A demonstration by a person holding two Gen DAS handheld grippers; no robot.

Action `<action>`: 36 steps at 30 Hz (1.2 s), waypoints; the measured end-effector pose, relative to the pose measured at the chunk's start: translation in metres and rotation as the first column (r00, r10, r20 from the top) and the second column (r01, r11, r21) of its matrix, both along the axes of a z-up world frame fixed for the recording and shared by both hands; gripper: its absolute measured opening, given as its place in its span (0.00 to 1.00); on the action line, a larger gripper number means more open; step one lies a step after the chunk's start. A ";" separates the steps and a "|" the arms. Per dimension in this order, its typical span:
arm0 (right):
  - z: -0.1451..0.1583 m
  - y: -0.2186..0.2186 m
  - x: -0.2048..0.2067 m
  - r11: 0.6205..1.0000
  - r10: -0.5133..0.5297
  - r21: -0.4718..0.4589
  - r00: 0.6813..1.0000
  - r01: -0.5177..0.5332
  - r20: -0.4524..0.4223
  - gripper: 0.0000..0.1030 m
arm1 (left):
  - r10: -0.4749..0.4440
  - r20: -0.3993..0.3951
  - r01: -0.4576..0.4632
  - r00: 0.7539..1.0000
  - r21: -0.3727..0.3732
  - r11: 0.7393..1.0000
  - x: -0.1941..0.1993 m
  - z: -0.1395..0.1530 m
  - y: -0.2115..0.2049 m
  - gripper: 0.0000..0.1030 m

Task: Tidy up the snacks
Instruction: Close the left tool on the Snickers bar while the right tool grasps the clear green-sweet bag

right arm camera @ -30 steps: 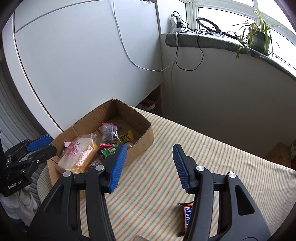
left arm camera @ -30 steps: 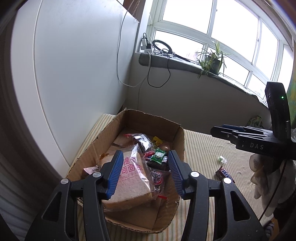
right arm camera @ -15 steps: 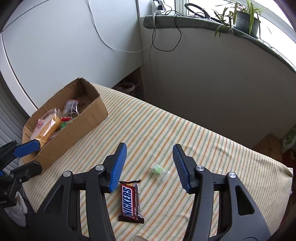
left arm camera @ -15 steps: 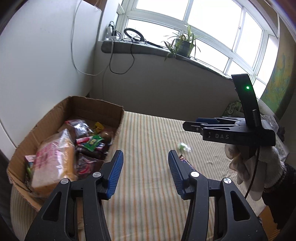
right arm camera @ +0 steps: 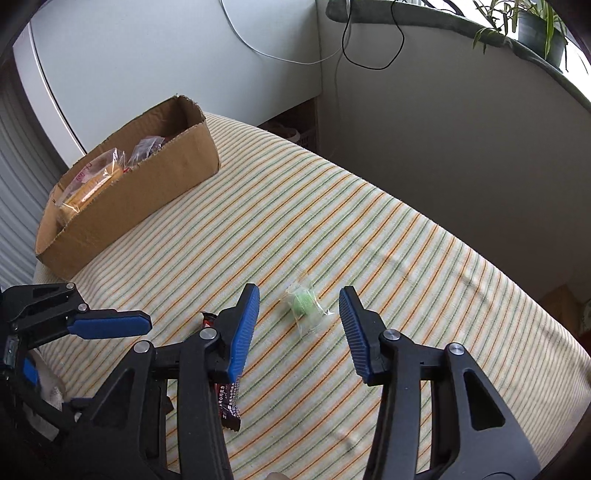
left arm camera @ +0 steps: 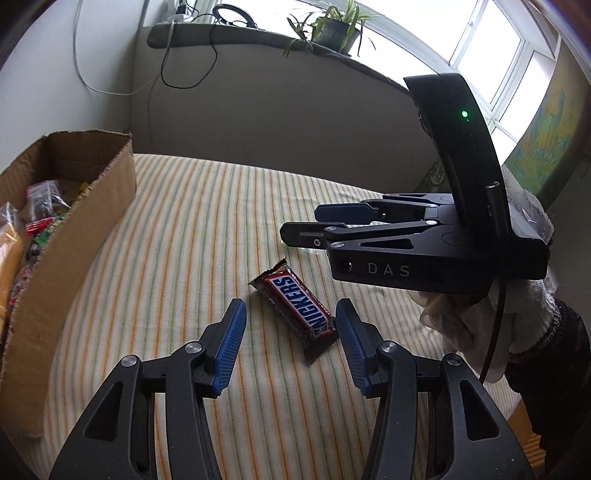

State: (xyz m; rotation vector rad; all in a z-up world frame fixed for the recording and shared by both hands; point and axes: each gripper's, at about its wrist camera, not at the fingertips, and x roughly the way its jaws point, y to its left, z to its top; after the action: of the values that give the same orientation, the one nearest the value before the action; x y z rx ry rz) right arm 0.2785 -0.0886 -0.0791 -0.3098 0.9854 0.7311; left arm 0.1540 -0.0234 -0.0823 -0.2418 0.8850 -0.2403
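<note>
A Snickers bar [left arm camera: 297, 303] lies on the striped tablecloth, its near end between the open fingers of my left gripper [left arm camera: 289, 320]. A small green wrapped candy [right arm camera: 304, 303] lies just ahead of my open right gripper [right arm camera: 299, 306], between its fingers. The Snickers bar [right arm camera: 225, 402] is mostly hidden behind the right gripper's left finger. The right gripper also shows in the left wrist view [left arm camera: 325, 227], hovering beyond the bar. The left gripper shows at the left edge of the right wrist view [right arm camera: 107, 323]. Both are empty.
An open cardboard box [right arm camera: 155, 177] holding bagged bread and several snack packets stands at the table's left end; it also shows in the left wrist view [left arm camera: 74, 221]. A wall, a windowsill with a potted plant [left arm camera: 328, 26] and hanging cables lie behind the table.
Both grippers have swung away from the box toward the table's middle and dropped lower. The left now straddles the Snickers bar; the right has closed in on the green candy.
</note>
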 end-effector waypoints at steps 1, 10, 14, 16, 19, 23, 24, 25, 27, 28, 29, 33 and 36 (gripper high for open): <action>-0.002 0.000 0.001 1.000 0.006 -0.002 1.000 -0.006 -0.005 0.45 | 0.000 -0.008 0.001 1.000 0.004 1.000 0.003 -0.003 -0.002 0.48; -0.020 0.001 0.007 0.999 0.033 -0.031 0.999 -0.033 -0.008 0.36 | 0.042 -0.051 -0.040 0.998 0.040 0.998 0.026 -0.020 -0.013 0.48; -0.020 0.004 0.007 0.997 0.046 -0.058 0.999 -0.046 0.008 0.30 | 0.046 -0.045 -0.043 0.998 0.059 0.997 0.030 -0.023 -0.016 0.51; -0.021 0.005 0.006 0.996 0.049 -0.081 0.999 -0.047 0.023 0.25 | 0.040 -0.045 -0.036 0.998 0.084 0.996 0.034 -0.025 -0.021 0.51; -0.020 0.002 0.007 0.996 0.040 -0.084 0.999 -0.038 0.023 0.22 | 0.032 -0.041 -0.027 0.999 0.108 0.994 0.039 -0.028 -0.026 0.50; -0.018 -0.004 0.007 0.997 0.011 -0.081 1.000 -0.008 0.030 0.21 | 0.022 -0.025 -0.018 0.999 0.136 0.991 0.036 -0.028 -0.027 0.38; -0.018 -0.005 0.007 0.997 0.005 -0.080 0.999 -0.002 0.032 0.21 | 0.019 -0.022 -0.016 1.000 0.131 0.991 0.036 -0.028 -0.027 0.29; -0.017 -0.006 0.006 0.997 -0.002 -0.078 0.999 0.004 0.033 0.21 | 0.016 -0.021 -0.013 1.000 0.127 0.992 0.036 -0.028 -0.024 0.26; -0.015 -0.009 0.004 0.997 -0.009 -0.073 0.999 0.012 0.035 0.21 | 0.011 -0.019 -0.008 1.000 0.124 0.992 0.036 -0.028 -0.022 0.26; -0.014 -0.010 0.003 0.997 -0.013 -0.073 0.999 0.015 0.039 0.21 | 0.006 -0.017 -0.004 1.000 0.128 0.992 0.036 -0.028 -0.022 0.26; -0.012 -0.011 0.002 0.997 -0.018 -0.073 0.999 0.021 0.043 0.21 | 0.001 -0.015 0.001 1.000 0.132 0.991 0.035 -0.027 -0.021 0.26; -0.004 -0.012 -0.001 0.998 -0.039 -0.051 0.998 0.041 0.044 0.20 | 0.006 0.004 -0.007 1.000 0.127 0.992 0.027 -0.017 -0.009 0.26; 0.007 -0.008 -0.007 0.998 -0.037 -0.044 0.997 0.039 0.063 0.20 | 0.016 0.026 -0.020 1.000 0.121 0.992 0.019 -0.005 0.000 0.26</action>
State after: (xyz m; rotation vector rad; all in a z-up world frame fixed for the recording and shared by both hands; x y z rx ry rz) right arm 0.2719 -0.0963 -0.0718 -0.3504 0.9479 0.6616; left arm 0.1734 -0.0236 -0.0871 -0.1335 0.8685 -0.1718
